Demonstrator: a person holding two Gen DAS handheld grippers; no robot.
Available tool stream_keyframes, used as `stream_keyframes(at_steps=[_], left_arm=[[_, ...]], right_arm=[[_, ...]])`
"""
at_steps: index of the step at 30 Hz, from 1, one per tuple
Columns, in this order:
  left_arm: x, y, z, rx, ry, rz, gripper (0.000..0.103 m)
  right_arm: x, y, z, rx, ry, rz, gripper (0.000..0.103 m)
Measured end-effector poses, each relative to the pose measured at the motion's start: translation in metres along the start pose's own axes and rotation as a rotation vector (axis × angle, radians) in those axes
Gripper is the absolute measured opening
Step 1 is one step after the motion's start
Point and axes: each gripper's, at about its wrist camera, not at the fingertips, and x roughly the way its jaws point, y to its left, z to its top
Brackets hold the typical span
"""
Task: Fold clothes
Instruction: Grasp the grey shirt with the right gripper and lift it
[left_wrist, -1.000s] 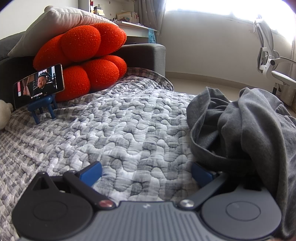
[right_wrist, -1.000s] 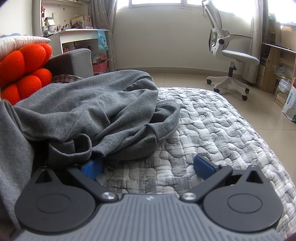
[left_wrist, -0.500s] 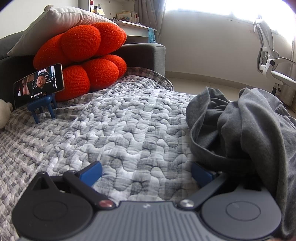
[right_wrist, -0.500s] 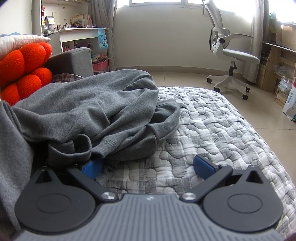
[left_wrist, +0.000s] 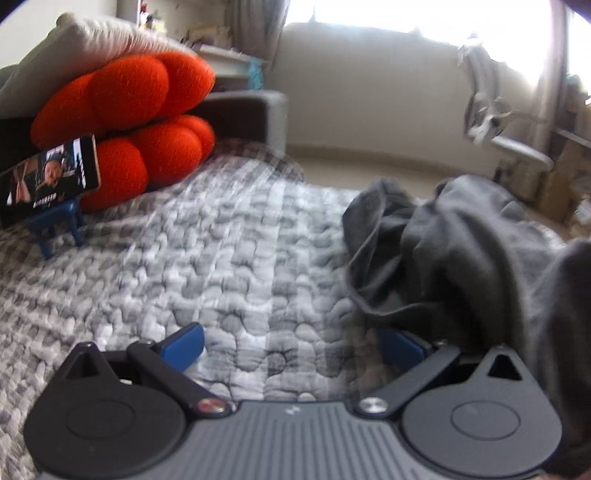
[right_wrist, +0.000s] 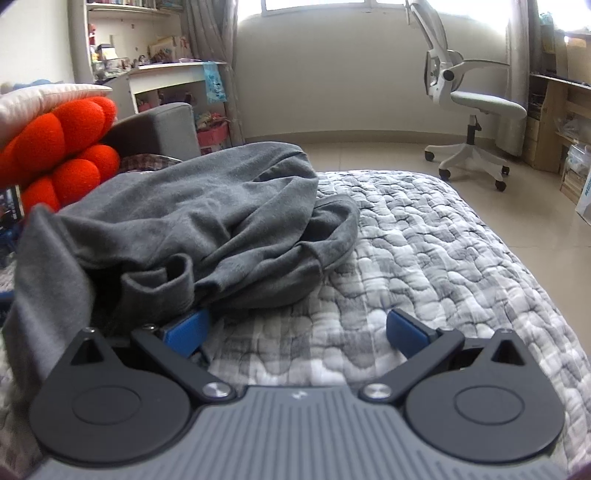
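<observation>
A crumpled grey garment (right_wrist: 207, 229) lies in a heap on the quilted grey bedspread (right_wrist: 424, 258). In the left wrist view the same garment (left_wrist: 461, 251) fills the right side. My left gripper (left_wrist: 291, 343) is open low over the bedspread (left_wrist: 184, 266); its right blue pad (left_wrist: 400, 349) sits at the garment's hem, partly under cloth. My right gripper (right_wrist: 295, 332) is open too, its left blue pad (right_wrist: 186, 330) tucked against the garment's near edge, with only quilt between the fingers.
Orange knot cushions (left_wrist: 140, 122) and a pale pillow (left_wrist: 85, 55) rest against the grey sofa arm (left_wrist: 251, 118). A phone (left_wrist: 50, 181) on a blue stand sits at the left. An office chair (right_wrist: 476, 107) and shelves stand on the tiled floor beyond the bed.
Both grippers have lifted and pulled back a little, and the left view is blurred by motion. The garment's near folds have shifted slightly. Both stay open.
</observation>
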Motion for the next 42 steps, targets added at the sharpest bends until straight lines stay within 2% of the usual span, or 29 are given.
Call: stream_keyframes(at_steps=[2,5,10,11,13,15,16,18,21,24,29,31,34,36,37,39,41,42], left_arm=[[-0.011,0.004,0.001,0.017,-0.042,-0.029,0.103],[-0.029,0.002,0.005,0.106,-0.07,-0.068,0.103],[-0.049,-0.009,0.013,0.224,-0.102,-0.165,0.103],[-0.053,-0.012,0.015,0.248,-0.109,-0.184,0.103],[-0.061,-0.016,0.018,0.295,-0.122,-0.223,0.103],[-0.069,-0.02,0.021,0.342,-0.134,-0.262,0.103],[-0.073,-0.023,0.022,0.366,-0.141,-0.281,0.103],[-0.081,-0.027,0.025,0.413,-0.153,-0.32,0.103],[-0.084,-0.031,0.028,0.459,-0.162,-0.348,0.103],[-0.089,-0.026,0.028,0.44,-0.191,-0.352,0.103],[-0.102,-0.003,0.024,0.4,-0.231,-0.358,0.103],[-0.1,0.002,0.023,0.399,-0.222,-0.341,0.103],[-0.097,0.001,0.024,0.395,-0.212,-0.326,0.102],[-0.096,0.0,0.023,0.393,-0.224,-0.314,0.102],[-0.095,0.0,0.023,0.391,-0.222,-0.306,0.102],[-0.092,-0.002,0.021,0.397,-0.22,-0.283,0.102],[-0.091,-0.005,0.021,0.412,-0.215,-0.243,0.102],[-0.09,-0.007,0.021,0.421,-0.214,-0.219,0.102]], right_arm=[[-0.002,0.002,-0.001,-0.001,-0.003,0.015,0.103],[-0.009,0.003,0.002,0.026,-0.019,0.035,0.103],[-0.027,0.024,0.012,-0.097,-0.125,0.104,0.103],[-0.025,0.03,0.015,-0.114,-0.118,0.138,0.099],[-0.016,0.041,0.021,-0.126,-0.084,0.207,0.082],[-0.003,0.048,0.027,-0.102,-0.046,0.253,0.058],[0.004,0.048,0.03,-0.076,-0.029,0.269,0.053],[0.015,0.049,0.034,-0.017,-0.005,0.298,0.03],[0.024,0.059,0.041,-0.005,0.022,0.371,0.019],[0.013,0.07,0.059,0.0,0.005,0.54,0.016],[-0.016,0.094,0.091,-0.054,-0.05,0.798,0.016],[-0.02,0.104,0.096,-0.082,-0.032,0.86,0.016],[-0.033,0.102,0.095,-0.099,-0.012,0.908,0.021],[-0.043,0.097,0.095,-0.16,-0.02,0.87,0.047],[-0.047,0.095,0.095,-0.193,-0.026,0.845,0.054],[-0.053,0.079,0.094,-0.188,-0.048,0.787,0.088],[-0.054,0.061,0.091,-0.14,-0.059,0.744,0.097],[-0.056,0.05,0.09,-0.114,-0.062,0.727,0.097]])
